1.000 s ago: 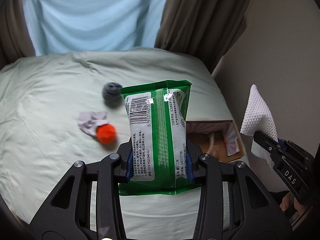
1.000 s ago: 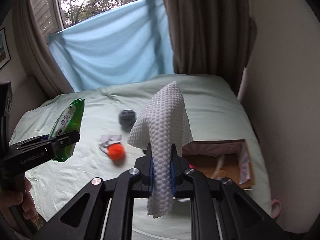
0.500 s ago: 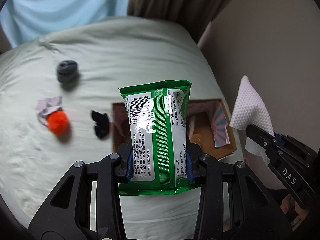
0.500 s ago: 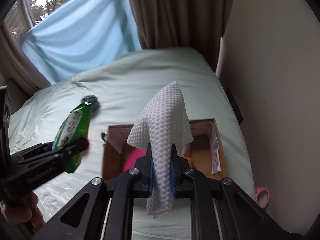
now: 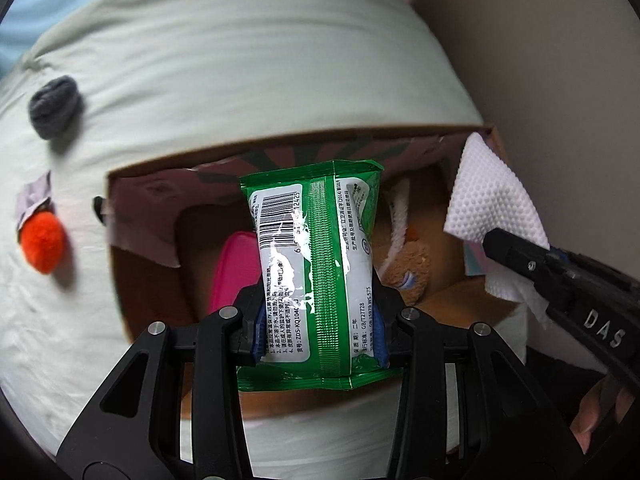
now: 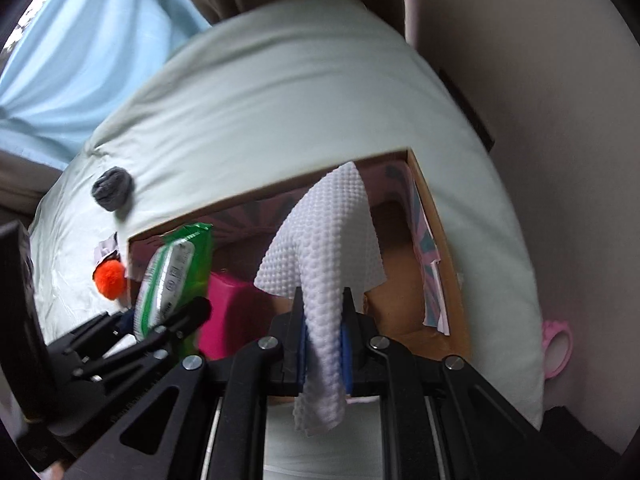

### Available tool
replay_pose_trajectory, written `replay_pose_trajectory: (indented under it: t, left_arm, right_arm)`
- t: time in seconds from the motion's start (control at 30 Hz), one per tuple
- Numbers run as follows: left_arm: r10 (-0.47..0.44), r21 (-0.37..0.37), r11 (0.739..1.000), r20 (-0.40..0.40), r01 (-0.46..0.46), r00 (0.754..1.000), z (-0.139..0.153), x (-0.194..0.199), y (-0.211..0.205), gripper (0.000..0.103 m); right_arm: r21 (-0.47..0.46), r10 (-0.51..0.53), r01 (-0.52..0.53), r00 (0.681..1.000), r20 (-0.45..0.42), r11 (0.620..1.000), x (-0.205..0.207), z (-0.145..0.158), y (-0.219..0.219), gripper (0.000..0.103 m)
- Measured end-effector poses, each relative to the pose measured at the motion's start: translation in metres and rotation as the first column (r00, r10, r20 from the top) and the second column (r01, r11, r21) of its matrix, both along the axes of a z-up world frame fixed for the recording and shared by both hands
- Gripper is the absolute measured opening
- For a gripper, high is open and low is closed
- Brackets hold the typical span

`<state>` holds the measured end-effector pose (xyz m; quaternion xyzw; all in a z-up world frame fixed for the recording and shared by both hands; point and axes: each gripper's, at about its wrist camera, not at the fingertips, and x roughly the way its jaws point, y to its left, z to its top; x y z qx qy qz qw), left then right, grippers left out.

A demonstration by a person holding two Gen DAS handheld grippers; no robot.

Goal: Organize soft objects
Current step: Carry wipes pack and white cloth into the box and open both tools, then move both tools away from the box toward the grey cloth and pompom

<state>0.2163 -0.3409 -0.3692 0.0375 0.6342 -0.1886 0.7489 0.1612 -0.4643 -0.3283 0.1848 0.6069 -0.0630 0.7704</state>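
Observation:
My left gripper (image 5: 318,320) is shut on a green wet-wipe pack (image 5: 314,256), held upright over an open cardboard box (image 5: 280,146) on the bed. My right gripper (image 6: 323,320) is shut on a white dimpled cloth (image 6: 324,236), also over the box (image 6: 438,236). The cloth also shows at the right of the left wrist view (image 5: 488,204), the pack at the left of the right wrist view (image 6: 172,276). Inside the box lie a pink object (image 5: 236,268) and a brown plush toy (image 5: 414,264).
On the pale green bedsheet (image 5: 240,60) left of the box lie a grey sock ball (image 5: 54,106), an orange pompom (image 5: 42,244) on a grey cloth scrap (image 5: 34,196), and a dark item (image 5: 98,206). A pink ring (image 6: 556,348) lies by the wall.
Both grippers have moved forward and down over the box, which now fills the middle of both views. Each keeps hold of its object.

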Motion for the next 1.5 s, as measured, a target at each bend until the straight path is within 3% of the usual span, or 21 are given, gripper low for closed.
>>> replay_pose_trajectory:
  t: [0.17, 0.2, 0.23, 0.27, 0.3, 0.33, 0.37, 0.47, 0.63, 0.9, 1.3, 1.5]
  left_arm:
    - [-0.051, 0.053, 0.997, -0.031, 0.053, 0.998, -0.018, 0.002, -0.011, 0.036]
    - [-0.055, 0.059, 0.997, -0.031, 0.057, 0.998, -0.017, 0.002, -0.012, 0.038]
    - [-0.064, 0.065, 0.996, -0.033, 0.066, 0.997, -0.016, 0.002, -0.013, 0.047]
    - [-0.074, 0.068, 0.995, -0.034, 0.076, 0.997, -0.014, 0.001, -0.014, 0.058]
    - [-0.084, 0.079, 0.993, -0.023, 0.086, 0.996, -0.011, 0.000, -0.015, 0.089]
    - [-0.091, 0.089, 0.992, -0.005, 0.091, 0.996, -0.008, -0.001, -0.013, 0.102]
    - [-0.101, 0.094, 0.991, 0.022, 0.098, 0.995, -0.002, -0.003, -0.012, 0.103]
    - [-0.116, 0.124, 0.986, 0.023, 0.112, 0.993, 0.000, -0.006, -0.006, 0.103]
    - [-0.080, 0.083, 0.993, 0.019, 0.078, 0.997, 0.015, -0.010, 0.010, 0.103]
    - [-0.063, 0.054, 0.997, 0.089, 0.058, 0.994, 0.051, -0.021, 0.032, 0.103]
    - [0.004, -0.009, 1.000, 0.248, -0.002, 0.969, 0.148, -0.066, 0.096, 0.103]
    - [0.093, -0.039, 0.996, 0.318, -0.085, 0.943, 0.192, -0.092, 0.152, 0.103]
  right_arm:
    - [0.056, -0.033, 0.036, 0.997, -0.069, 0.998, 0.008, -0.024, -0.012, 0.013]
    - [0.063, -0.037, 0.041, 0.997, -0.075, 0.997, 0.010, -0.027, -0.013, 0.017]
    - [0.073, -0.040, 0.046, 0.996, -0.080, 0.996, 0.011, -0.028, -0.014, 0.022]
    - [0.083, -0.043, 0.049, 0.996, -0.076, 0.995, 0.011, -0.028, -0.015, 0.039]
    - [0.095, -0.046, 0.052, 0.997, -0.063, 0.994, 0.012, -0.027, -0.015, 0.070]
    - [0.116, -0.053, 0.058, 0.998, -0.040, 0.992, 0.012, -0.026, -0.017, 0.087]
    - [0.132, -0.060, 0.062, 0.998, -0.022, 0.989, 0.012, -0.024, -0.018, 0.103]
    - [0.163, -0.070, 0.071, 0.997, -0.007, 0.984, 0.009, -0.022, -0.020, 0.103]
    - [0.171, -0.073, 0.072, 0.997, -0.003, 0.983, 0.003, -0.017, -0.019, 0.103]
    - [0.155, -0.047, 0.038, 0.997, 0.055, 0.987, -0.009, 0.015, -0.002, 0.103]
    - [0.030, 0.074, -0.081, 0.979, 0.190, 0.996, -0.042, 0.103, 0.049, 0.103]
    - [-0.092, 0.199, -0.180, 0.939, 0.280, 0.979, -0.062, 0.157, 0.098, 0.103]
